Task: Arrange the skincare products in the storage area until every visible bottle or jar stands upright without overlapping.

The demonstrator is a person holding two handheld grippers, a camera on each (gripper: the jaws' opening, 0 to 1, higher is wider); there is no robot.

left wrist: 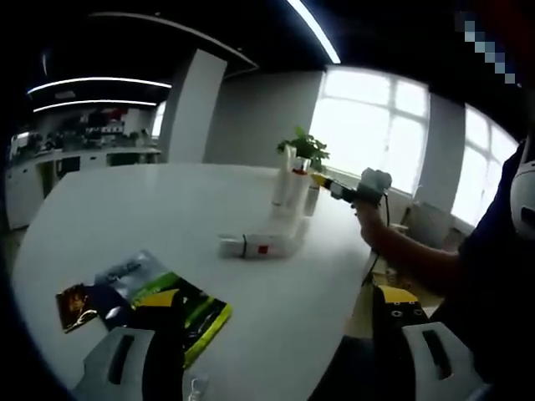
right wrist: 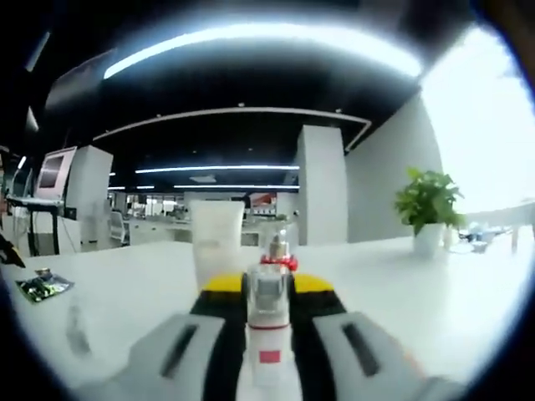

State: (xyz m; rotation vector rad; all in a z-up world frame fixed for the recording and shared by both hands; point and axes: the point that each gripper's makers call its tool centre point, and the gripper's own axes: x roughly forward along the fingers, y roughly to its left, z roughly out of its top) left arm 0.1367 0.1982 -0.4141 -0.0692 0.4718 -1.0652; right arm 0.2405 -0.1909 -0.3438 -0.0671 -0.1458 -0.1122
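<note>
My right gripper (right wrist: 267, 351) is clamped on a small clear bottle (right wrist: 269, 322) with a red collar and pump top, held upright between the jaws just in front of a white tube (right wrist: 216, 241) standing on its cap. In the left gripper view the right gripper (left wrist: 338, 190) reaches into the upright group by the potted plant (left wrist: 303, 150): a tall white bottle (left wrist: 284, 185) and its neighbours stand close together there, and which one I hold I cannot tell from that side. Nearer than the plant, a white boxed item (left wrist: 259, 246) with a red mark lies flat on the white table (left wrist: 125, 217); my guess is that it needs standing up next. My left gripper (left wrist: 267, 368) hangs low with jaws well apart, holding nothing, above glossy sachets (left wrist: 150, 301) at the near edge. Handling judgement: the clear bottle looks light, rigid and slick, possibly glass, so grip the body below the collar, never the pump. The tube is likely soft; squeeze lightly. Tabletop is smooth, glossy, likely slippery under narrow bases. Room: open office, bright windows behind the plant, ceiling strip lights, white column.
</note>
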